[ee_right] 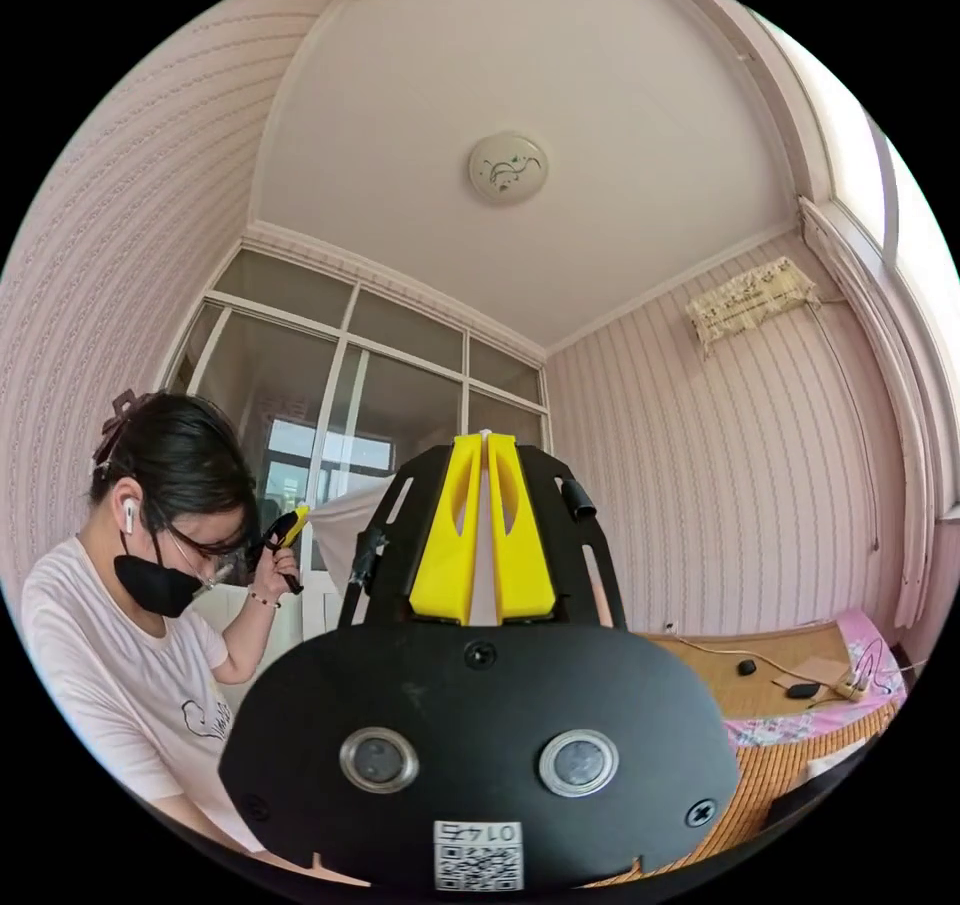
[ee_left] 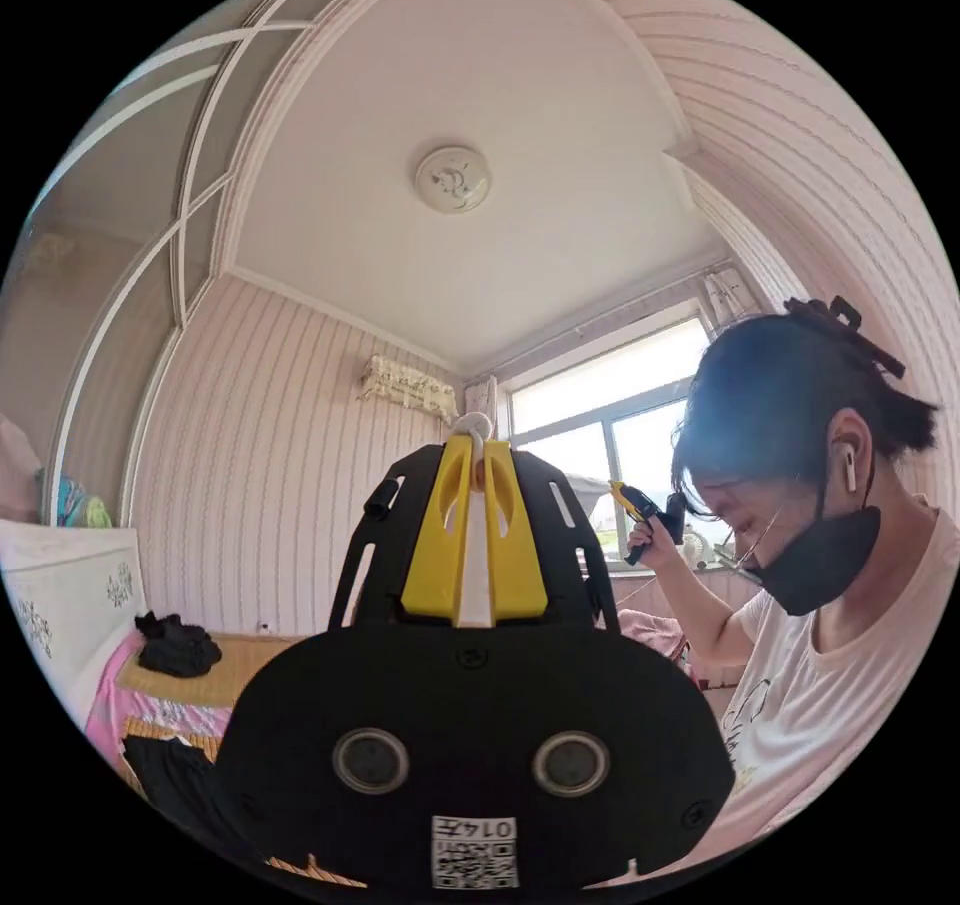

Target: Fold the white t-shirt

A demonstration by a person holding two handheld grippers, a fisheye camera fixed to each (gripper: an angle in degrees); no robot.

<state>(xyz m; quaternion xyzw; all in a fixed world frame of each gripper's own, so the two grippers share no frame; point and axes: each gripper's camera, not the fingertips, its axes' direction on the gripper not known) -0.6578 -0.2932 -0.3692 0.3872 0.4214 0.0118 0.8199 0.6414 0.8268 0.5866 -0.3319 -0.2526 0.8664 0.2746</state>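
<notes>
In the left gripper view, the left gripper (ee_left: 475,535) points up toward the ceiling, its yellow fingers (ee_left: 437,535) drawn narrow on a strip of white cloth that runs between them and bunches at the tips; this looks like the white t-shirt (ee_left: 474,565), pinched at an edge. The person (ee_left: 800,565) holds the right gripper (ee_left: 640,510) raised at head height, near the window. In the right gripper view, that gripper's fingers (ee_right: 450,535) are likewise nearly together with pale cloth between them, and white fabric (ee_right: 345,525) hangs toward the other hand. The shirt seems stretched between both grips, above the bed (ee_right: 790,735), so lowering it comes next.
</notes>
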